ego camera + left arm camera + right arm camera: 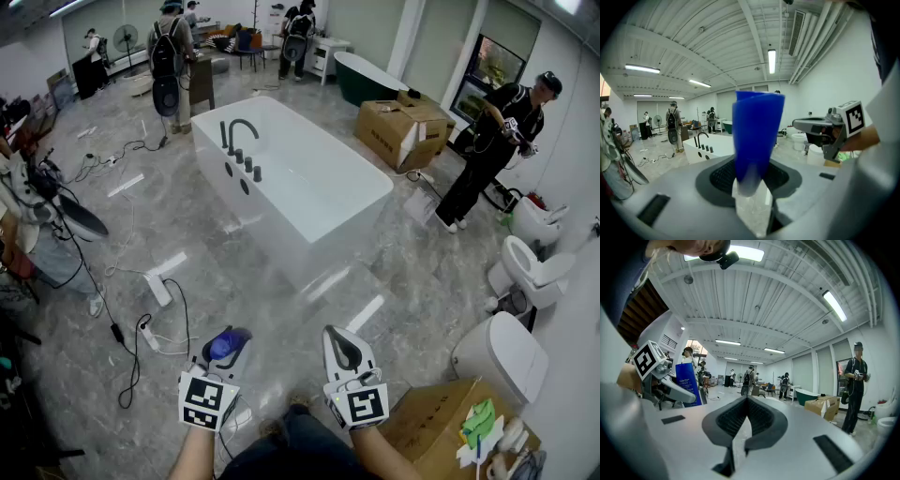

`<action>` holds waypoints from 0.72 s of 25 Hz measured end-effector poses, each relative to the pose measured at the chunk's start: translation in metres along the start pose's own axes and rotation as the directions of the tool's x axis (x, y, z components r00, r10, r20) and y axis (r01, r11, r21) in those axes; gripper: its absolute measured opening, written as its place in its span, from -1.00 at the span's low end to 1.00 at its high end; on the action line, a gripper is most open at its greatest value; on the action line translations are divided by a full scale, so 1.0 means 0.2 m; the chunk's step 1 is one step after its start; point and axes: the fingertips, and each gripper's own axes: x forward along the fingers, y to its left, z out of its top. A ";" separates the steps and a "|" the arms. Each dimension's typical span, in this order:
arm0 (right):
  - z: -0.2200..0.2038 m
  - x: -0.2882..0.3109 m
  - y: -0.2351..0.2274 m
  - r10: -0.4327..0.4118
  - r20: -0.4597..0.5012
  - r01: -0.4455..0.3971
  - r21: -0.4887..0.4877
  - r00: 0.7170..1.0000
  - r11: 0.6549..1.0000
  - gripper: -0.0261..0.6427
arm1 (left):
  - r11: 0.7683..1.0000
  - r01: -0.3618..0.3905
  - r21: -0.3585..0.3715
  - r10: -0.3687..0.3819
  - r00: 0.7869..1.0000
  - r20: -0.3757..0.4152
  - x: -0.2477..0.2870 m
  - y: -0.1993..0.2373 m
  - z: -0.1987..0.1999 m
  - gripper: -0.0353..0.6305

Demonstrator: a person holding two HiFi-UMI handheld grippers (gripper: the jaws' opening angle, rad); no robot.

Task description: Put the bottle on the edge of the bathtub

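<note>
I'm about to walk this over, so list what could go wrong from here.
The left gripper grips the blue bottle near one end, so it might tilt or slip. Cables lie on the floor left of the path to the bathtub, a possible trip. Its rim looks narrow; the bottle could topple.

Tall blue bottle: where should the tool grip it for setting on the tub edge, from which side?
Lower body, from the side, tool near level, as the left tool holds the tall blue bottle now. Upright and slim, it fits between the jaws and should set straight down on the rim of the white bathtub.
</note>
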 end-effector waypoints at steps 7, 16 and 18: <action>0.00 -0.18 0.16 0.026 -0.008 -0.026 0.029 1.000 0.999 -0.87 | 1.000 0.000 -0.021 0.000 1.000 -0.012 -0.22 -0.18 -0.03 -0.43; 0.03 -0.14 0.05 0.113 0.032 -0.114 0.028 0.993 0.993 -0.87 | 0.995 -0.066 -0.074 0.066 0.998 -0.002 -0.19 -0.28 0.00 -0.43; 0.03 -0.11 0.00 0.132 0.038 -0.133 0.016 0.991 0.991 -0.87 | 0.994 -0.088 -0.069 0.089 0.996 0.009 -0.15 -0.27 0.02 -0.43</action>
